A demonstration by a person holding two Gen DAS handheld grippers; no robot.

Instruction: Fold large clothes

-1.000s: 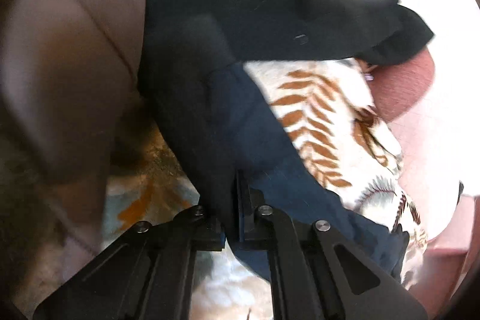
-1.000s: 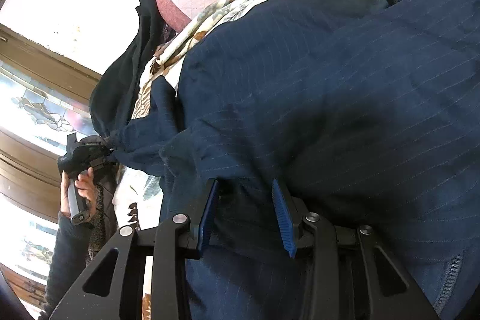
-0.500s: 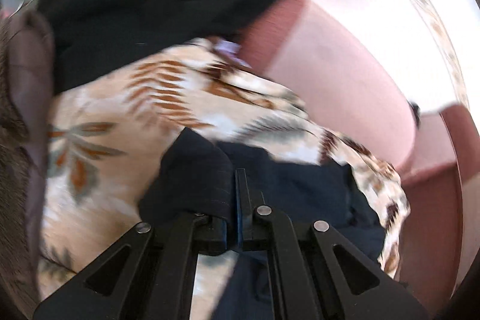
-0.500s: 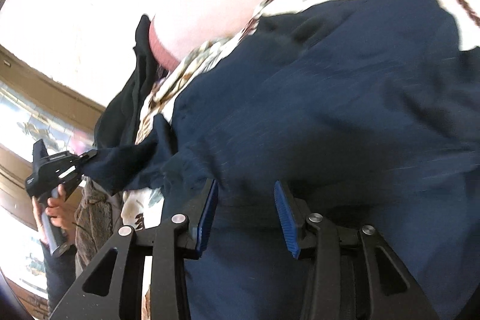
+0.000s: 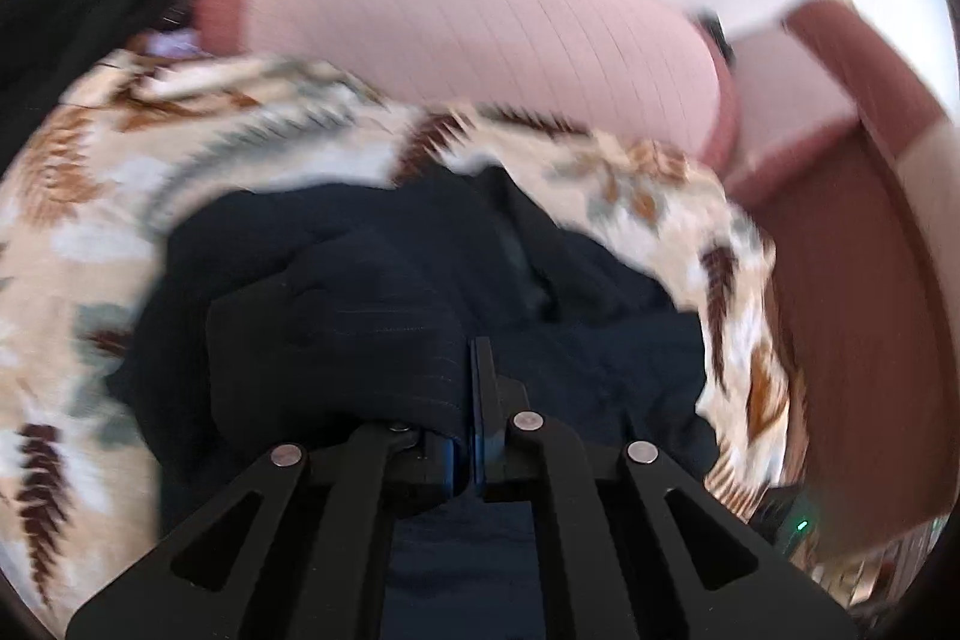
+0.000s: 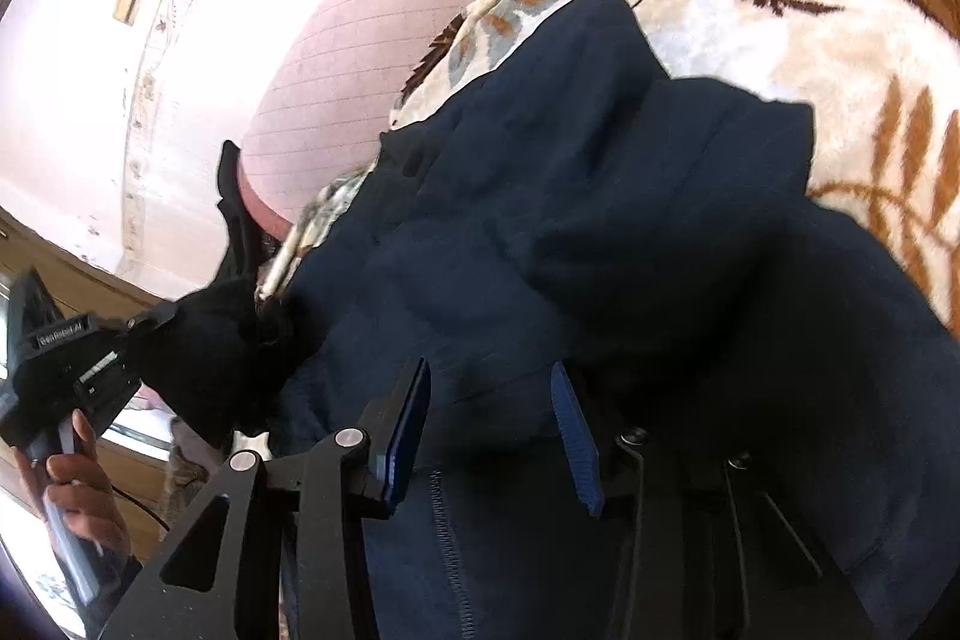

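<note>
navy garment (image 5: 372, 340) clamped in left gripper (image 5: 471, 400); right gripper (image 6: 486, 430) seemingly gaping (cloth between its fingers)

A bed with a leaf-patterned blanket (image 6: 840, 58) in cream, brown and rust fills the right of the right wrist view. Above it lies a pink quilted bolster (image 5: 480, 22), with a reddish-brown headboard (image 5: 840, 250) at the right of the left wrist view. The pale wall (image 6: 72, 100) at upper left is washed out by bright light.
</note>
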